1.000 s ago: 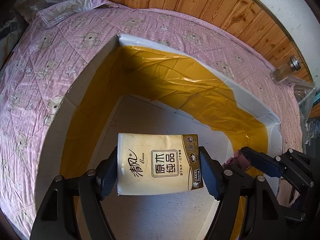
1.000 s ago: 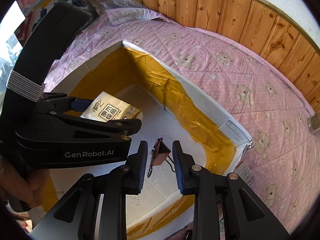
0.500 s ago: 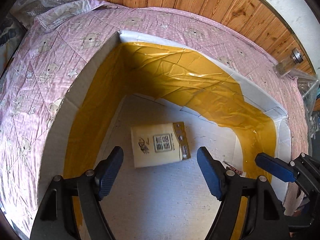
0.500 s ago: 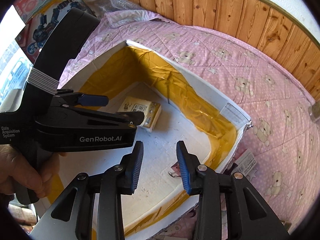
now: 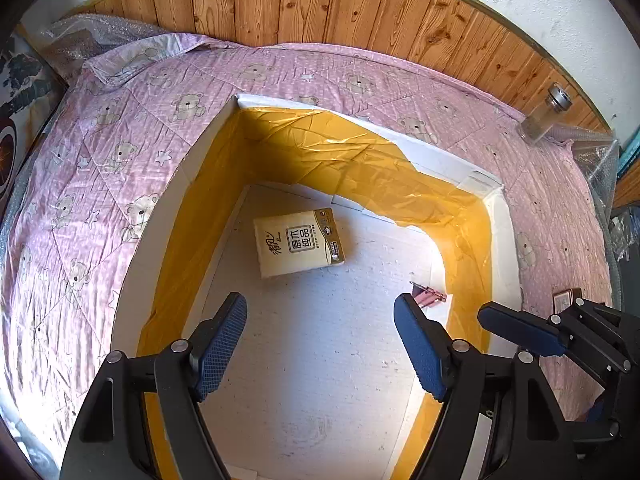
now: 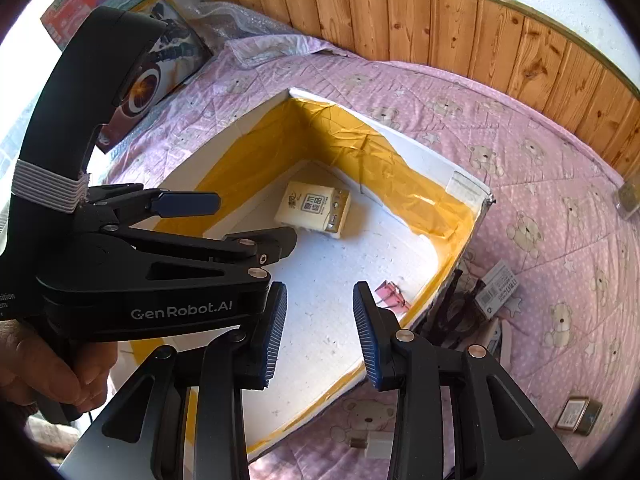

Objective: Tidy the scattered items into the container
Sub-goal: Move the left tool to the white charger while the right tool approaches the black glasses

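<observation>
box (image 5: 448, 168), white foam with yellow tape lining its inner walls, sits open on a pink bear-print quilt (image 5: 120, 152). a cream tissue pack (image 5: 299, 242) lies flat on the box floor near the far corner. a small pink clip (image 6: 390, 295) lies on the floor too, close against the right wall. both are loose, touching neither gripper.

left gripper (image 5: 320, 344) hovers above the box floor, jaws spread wide with nothing between them. right gripper (image 6: 320, 330) hovers over the near right part of the box, jaws parted and empty. a hand (image 6: 44, 372) grips the left tool's handle at the lower left of the right view.

outside the box, items are not yet tidied: a dark object (image 6: 454, 312) just beside the right wall, a white barcoded packet (image 6: 498, 289) next to it, a small tin (image 6: 578, 416) and a white plug-like piece (image 6: 374, 446) on the quilt near the front. a glass jar (image 5: 546, 118) lies well apart by the wood-panelled wall (image 5: 360, 8).

judged risks: the two tools are close together, so reaching right for the outside items could knock them against each other. the foam wall looks light; a gripper catching its rim could shift or tip the box. the soft quilt may let flat items sink, so fingers could snag fabric instead. the jar may roll if nudged.
</observation>
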A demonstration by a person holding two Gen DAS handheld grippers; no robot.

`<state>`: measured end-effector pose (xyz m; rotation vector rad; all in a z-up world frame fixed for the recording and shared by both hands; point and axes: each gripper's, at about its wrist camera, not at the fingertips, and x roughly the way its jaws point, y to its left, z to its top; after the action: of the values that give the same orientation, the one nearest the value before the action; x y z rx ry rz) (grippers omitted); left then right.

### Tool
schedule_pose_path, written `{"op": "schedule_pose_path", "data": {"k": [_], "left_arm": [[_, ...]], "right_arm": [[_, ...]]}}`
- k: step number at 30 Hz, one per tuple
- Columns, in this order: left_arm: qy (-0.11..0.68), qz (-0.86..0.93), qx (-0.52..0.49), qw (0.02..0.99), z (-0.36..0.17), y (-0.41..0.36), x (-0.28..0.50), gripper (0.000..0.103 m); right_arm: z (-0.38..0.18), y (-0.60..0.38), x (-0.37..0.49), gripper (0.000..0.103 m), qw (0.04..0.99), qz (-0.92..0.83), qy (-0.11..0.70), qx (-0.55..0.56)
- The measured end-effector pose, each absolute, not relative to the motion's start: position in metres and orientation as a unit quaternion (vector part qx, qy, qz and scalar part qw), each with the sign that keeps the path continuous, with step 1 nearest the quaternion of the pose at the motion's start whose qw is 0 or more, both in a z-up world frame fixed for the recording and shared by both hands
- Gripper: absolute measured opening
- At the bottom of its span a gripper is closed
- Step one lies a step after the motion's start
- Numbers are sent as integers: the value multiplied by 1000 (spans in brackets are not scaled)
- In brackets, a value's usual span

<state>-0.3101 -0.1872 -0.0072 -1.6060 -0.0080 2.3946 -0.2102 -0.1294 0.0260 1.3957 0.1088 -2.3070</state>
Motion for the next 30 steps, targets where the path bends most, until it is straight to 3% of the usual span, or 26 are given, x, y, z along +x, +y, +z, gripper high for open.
{"op": "schedule_pose_path", "data": {"k": [30], "left_arm": [[14, 857, -482, 182, 62, -185, -142, 77]], "right_arm": [[68, -108, -63, 41, 204, -866, 3, 456]]}}
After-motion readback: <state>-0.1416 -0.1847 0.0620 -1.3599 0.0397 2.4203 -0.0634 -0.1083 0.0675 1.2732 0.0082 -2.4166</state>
